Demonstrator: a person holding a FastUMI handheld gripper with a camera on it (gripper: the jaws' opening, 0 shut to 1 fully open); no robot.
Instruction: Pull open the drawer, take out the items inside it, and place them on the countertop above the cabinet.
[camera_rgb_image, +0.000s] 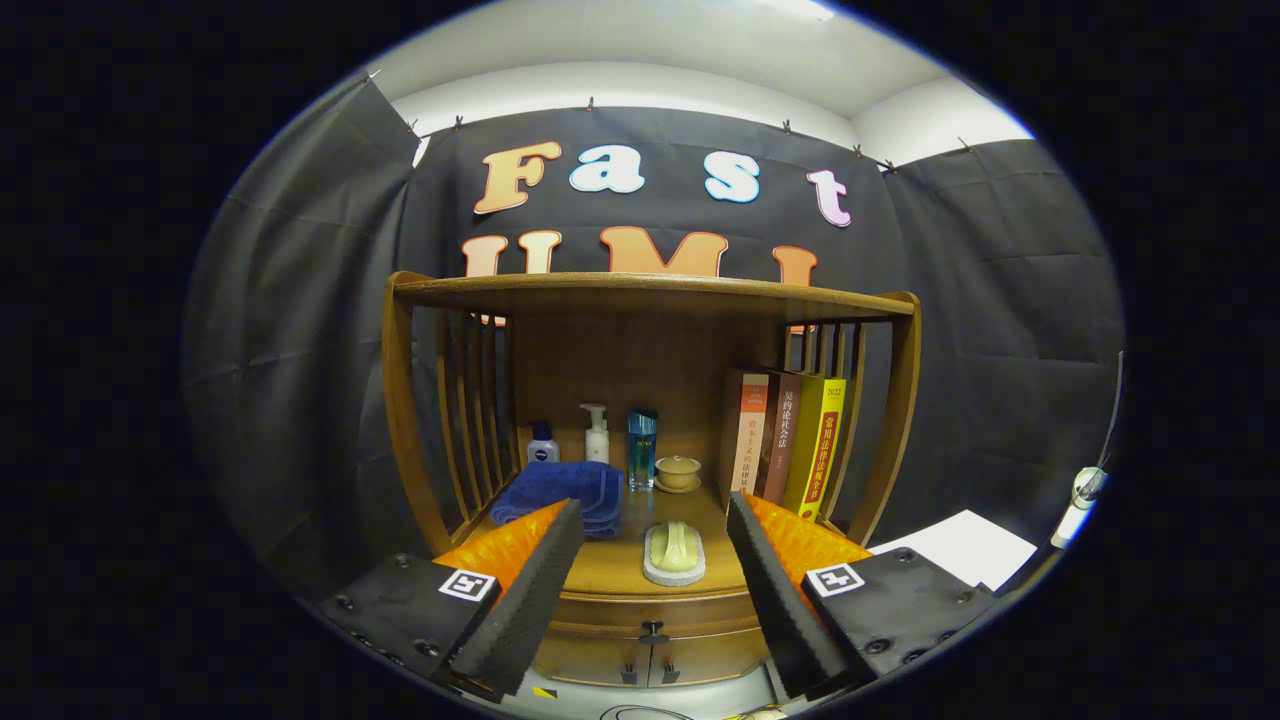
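A wooden cabinet (650, 300) with a slatted hutch stands ahead of me. Its drawer (655, 612) lies shut under the countertop (620, 570), with a small dark knob (654, 632) at its middle. My gripper (655, 590) hangs open in front of the cabinet, its fingers wide apart to either side of the drawer front and touching nothing. On the countertop, just beyond the fingers, rests a pale scrubbing brush (675, 553). A folded blue towel (565, 495) lies behind the left finger. The drawer's inside is hidden.
At the back of the countertop stand a small white bottle (543, 444), a pump bottle (596, 433), a blue bottle (641, 450) and a lidded cup on a saucer (678, 472). Several books (790, 445) stand at the right. Two small cabinet doors (650, 665) sit below the drawer.
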